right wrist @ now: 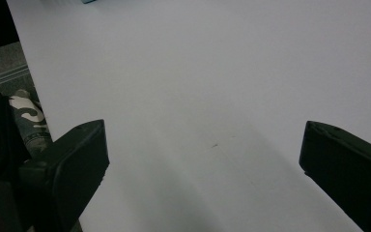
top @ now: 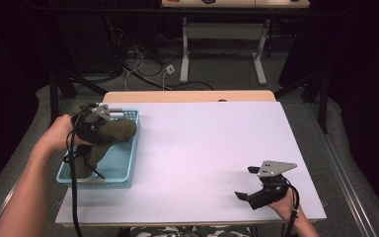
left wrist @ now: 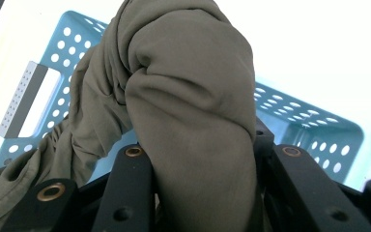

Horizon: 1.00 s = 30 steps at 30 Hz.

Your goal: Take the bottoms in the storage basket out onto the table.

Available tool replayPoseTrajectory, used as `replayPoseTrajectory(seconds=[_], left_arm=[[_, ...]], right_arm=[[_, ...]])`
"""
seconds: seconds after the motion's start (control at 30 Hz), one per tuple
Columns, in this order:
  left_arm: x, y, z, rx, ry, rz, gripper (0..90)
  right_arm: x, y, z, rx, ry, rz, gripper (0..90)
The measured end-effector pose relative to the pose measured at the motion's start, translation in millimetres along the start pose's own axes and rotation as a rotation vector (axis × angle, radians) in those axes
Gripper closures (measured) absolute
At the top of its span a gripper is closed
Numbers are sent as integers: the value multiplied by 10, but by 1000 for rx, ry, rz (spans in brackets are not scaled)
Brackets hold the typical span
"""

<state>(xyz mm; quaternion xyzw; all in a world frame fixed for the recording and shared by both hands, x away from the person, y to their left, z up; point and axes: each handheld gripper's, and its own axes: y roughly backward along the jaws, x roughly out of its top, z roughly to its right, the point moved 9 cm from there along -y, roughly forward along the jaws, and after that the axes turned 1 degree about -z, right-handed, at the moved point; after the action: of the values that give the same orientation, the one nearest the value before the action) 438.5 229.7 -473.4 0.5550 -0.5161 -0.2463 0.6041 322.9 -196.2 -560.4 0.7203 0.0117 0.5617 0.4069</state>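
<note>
At the left of the high view, the olive-green cloth (top: 109, 134) is bunched over the light blue perforated basket (top: 128, 163). Its long axis runs from the basket's lower left corner up toward the upper right, where the thicker bundle bulges over the basket's right rim; the thinner tail hangs down into the basket's near end. In the left gripper view the cloth (left wrist: 193, 111) rises as a thick rolled fold from between the two black fingers (left wrist: 130, 188) and curls toward the upper left of the frame, with the basket (left wrist: 314, 130) below and behind it. The left gripper (top: 97, 123) is clenched on this fold, which fills the gap between the fingers. The left forearm comes in from the lower left, the hand raised above the basket.

The right gripper (top: 249, 182) sits at the lower right of the high view, low over the white surface (top: 202, 148), fingers spread wide and pointing left, grasping nothing. In the right gripper view its fingers (right wrist: 77, 154) stand well apart over the bare surface (right wrist: 198, 87).
</note>
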Motion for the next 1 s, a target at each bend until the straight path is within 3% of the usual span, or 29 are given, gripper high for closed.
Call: replayPoseTrajectory(seconds=[1.0], left_arm=[[226,341,-46,25,-55,-22,659]], right_arm=[[0,-5,7,2,-6,2,33]])
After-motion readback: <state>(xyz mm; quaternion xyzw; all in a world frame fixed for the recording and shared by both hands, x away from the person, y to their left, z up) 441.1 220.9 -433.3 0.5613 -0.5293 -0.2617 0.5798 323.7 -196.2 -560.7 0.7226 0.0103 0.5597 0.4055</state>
